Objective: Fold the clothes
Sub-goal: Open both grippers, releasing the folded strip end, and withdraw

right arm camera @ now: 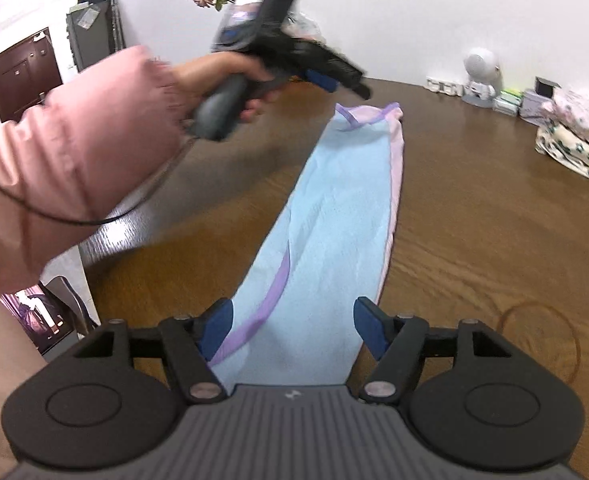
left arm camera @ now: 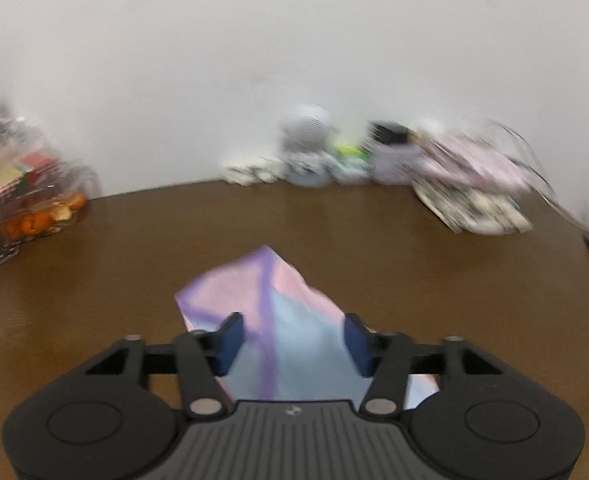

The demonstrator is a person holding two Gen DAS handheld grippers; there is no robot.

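No readable text, labels or numbers anywhere.

Worktop [right arm camera: 454,220] beyond my jaws: dark brown wood grain, glossy, reflecting light. Garment [right arm camera: 334,216] between my right jaws: thin soft cloth, matt, finely crinkled, with smooth lilac binding. My right gripper [right arm camera: 290,326]: matt black plastic, ribbed grey housing, dull metal pivot pins. Sleeve [right arm camera: 74,148] left of the jaws: pink quilted fabric, slight sheen.
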